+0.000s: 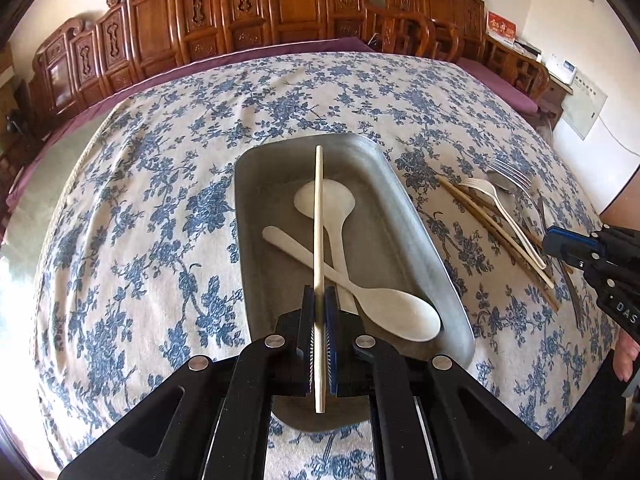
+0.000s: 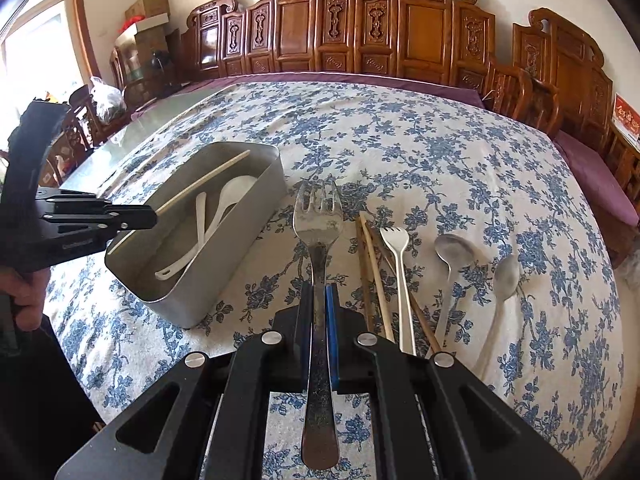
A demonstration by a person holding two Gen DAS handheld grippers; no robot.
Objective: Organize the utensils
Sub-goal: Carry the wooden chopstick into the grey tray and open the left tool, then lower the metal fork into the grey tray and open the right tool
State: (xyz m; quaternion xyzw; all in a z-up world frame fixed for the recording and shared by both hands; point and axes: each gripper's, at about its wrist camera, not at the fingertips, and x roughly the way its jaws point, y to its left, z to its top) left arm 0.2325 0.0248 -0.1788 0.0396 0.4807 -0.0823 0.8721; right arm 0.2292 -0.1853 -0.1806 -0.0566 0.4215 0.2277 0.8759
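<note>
Floral tablecloth [image 2: 400,152] underneath, left claw [image 1: 319,300] grips a chopstick [image 1: 318,208] above the tin [image 1: 420,216]; right claw [image 2: 319,300] clamps a fork [image 2: 318,216].

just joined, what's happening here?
A person is sorting utensils into a metal tin. The left gripper is shut on a chopstick above the tin, which already holds two white spoons. The right gripper is shut on a metal fork. More chopsticks, a white fork and two metal spoons lie on the floral cloth.

Bright daylight from a window [image 2: 36,36] at left; sharp centre, strong fisheye bending and dark corners.
</note>
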